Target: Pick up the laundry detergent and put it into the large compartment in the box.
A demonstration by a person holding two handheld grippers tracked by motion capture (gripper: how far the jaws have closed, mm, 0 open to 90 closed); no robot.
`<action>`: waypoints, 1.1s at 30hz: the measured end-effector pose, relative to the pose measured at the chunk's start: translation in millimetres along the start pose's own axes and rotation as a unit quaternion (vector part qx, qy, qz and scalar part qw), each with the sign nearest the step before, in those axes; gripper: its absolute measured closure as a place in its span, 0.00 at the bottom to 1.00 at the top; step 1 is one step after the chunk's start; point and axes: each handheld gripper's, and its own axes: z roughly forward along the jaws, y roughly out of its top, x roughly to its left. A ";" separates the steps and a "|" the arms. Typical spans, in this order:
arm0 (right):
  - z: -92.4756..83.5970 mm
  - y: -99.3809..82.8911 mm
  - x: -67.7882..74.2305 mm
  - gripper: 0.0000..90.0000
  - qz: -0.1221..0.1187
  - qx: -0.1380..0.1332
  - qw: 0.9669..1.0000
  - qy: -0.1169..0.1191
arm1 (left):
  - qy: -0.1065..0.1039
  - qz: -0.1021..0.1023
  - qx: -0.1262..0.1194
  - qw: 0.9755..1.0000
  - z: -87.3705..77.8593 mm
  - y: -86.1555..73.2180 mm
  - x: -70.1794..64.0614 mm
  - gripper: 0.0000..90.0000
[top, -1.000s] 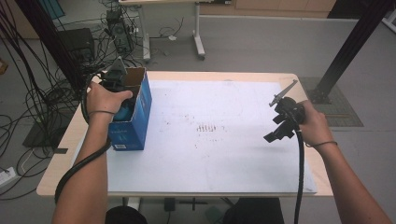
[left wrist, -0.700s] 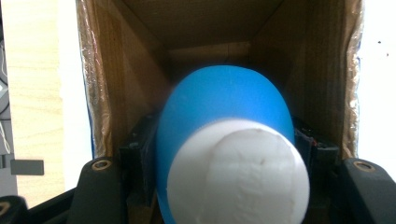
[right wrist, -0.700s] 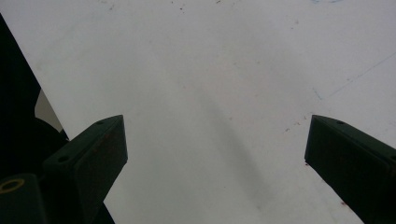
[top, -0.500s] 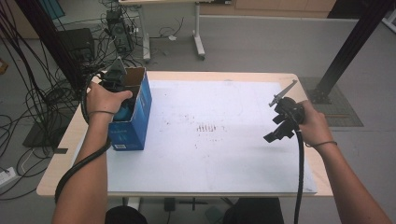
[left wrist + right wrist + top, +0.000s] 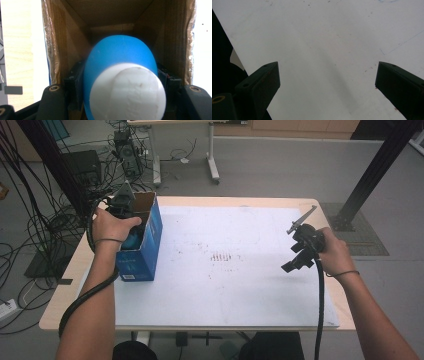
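White sheet (image 5: pixel 225 285) over wooden table (image 5: pixel 60 310). Right gripper (image 5: pixel 295 262) — jaws apart, nothing between, above the sheet's right side. Left gripper (image 5: pixel 131 232) clamped on blue-and-white object (image 5: pixel 122 82), inside open blue box (image 5: pixel 145 255) at left. Beyond — grey floor, tangled cables (image 5: pixel 45 205), black post (image 5: pixel 375 170).

A light wooden table (image 5: pixel 70 270) stands on a grey floor (image 5: pixel 280 165). A white sheet (image 5: pixel 235 280) covers most of its top, leaving bare wood along the left edge, the far edge and a thin strip on the right. Near the middle of the sheet there are small reddish marks (image 5: pixel 222 256). At the far left an open blue box (image 5: pixel 142 251) stands on the sheet, close to its left edge. The sheet's right half is bare.
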 end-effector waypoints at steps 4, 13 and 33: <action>0.1 0.5 0.4 0.06 -0.001 0.001 1.000 0.000 | -0.001 -0.002 -0.001 1.000 0.1 -0.3 0.2 0.42; -1.0 1.1 0.5 0.06 -0.001 0.000 1.000 -0.001 | 0.001 -0.001 0.000 1.000 0.1 0.1 -0.9 0.42; -0.2 3.9 1.5 0.06 -0.003 0.000 1.000 0.000 | -0.001 -0.007 -0.001 1.000 0.0 -0.6 0.3 0.42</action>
